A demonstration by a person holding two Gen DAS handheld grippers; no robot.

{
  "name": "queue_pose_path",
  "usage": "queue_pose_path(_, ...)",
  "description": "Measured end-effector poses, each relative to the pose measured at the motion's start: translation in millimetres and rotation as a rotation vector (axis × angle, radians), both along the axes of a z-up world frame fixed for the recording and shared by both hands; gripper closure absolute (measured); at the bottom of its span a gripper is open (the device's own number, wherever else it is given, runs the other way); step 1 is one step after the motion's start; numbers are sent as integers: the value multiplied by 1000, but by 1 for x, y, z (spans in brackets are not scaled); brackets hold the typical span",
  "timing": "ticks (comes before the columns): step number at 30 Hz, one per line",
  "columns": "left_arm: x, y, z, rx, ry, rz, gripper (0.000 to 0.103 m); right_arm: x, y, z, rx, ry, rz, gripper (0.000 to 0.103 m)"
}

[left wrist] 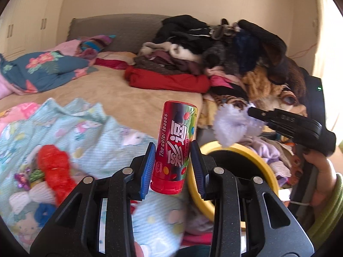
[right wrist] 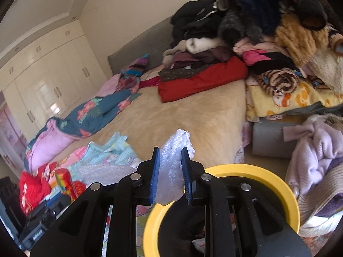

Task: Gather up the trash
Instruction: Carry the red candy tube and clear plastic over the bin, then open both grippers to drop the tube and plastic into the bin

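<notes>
My left gripper (left wrist: 172,167) is shut on a red candy tube (left wrist: 174,147), held upright above the bed beside the yellow-rimmed bin (left wrist: 255,160). My right gripper (right wrist: 170,175) is shut on a crumpled piece of white bubble wrap (right wrist: 174,167), held just over the near rim of the yellow-rimmed bin (right wrist: 257,171). In the left wrist view the right gripper (left wrist: 253,112) shows with the bubble wrap (left wrist: 231,126) above the bin. The candy tube (right wrist: 64,182) and left gripper also show at the lower left of the right wrist view.
A red wrapper (left wrist: 54,167) and small scraps lie on the light-blue blanket (left wrist: 92,128). More bubble wrap (right wrist: 103,171) lies on the bed. A pile of clothes (left wrist: 193,53) covers the far right of the bed. Lilac knitwear (right wrist: 317,145) lies right of the bin.
</notes>
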State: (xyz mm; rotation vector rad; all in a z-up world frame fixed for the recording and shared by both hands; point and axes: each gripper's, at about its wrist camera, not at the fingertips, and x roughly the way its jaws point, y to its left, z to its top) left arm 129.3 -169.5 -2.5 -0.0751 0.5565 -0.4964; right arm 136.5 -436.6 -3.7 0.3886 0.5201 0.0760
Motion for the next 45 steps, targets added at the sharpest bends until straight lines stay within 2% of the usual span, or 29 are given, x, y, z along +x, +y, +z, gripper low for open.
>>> queue_pose_path(10, -12, -50, -7, -3, 9, -114, 77, -7, -46, -10, 76, 27, -92, 83)
queue_pose_path(19, -20, -84, -26, 9, 34, -192, 77, -10, -65, -17, 101, 42, -151, 83)
queue_pose_path(26, -24, -108, -55, 15, 106, -253, 77, -9, -76, -26, 114, 66, -185, 83)
queue_pose_path(31, -24, -126, -72, 39, 144, -291, 77, -6, -75, -30, 112, 87, -174, 83)
queue_pose_path(42, -20, -140, -83, 56, 171, -332, 76, 5, -66, -40, 126, 136, -122, 81)
queue_pose_path(45, -19, -140, -85, 52, 179, -331, 76, 8, -65, -44, 135, 165, -108, 74)
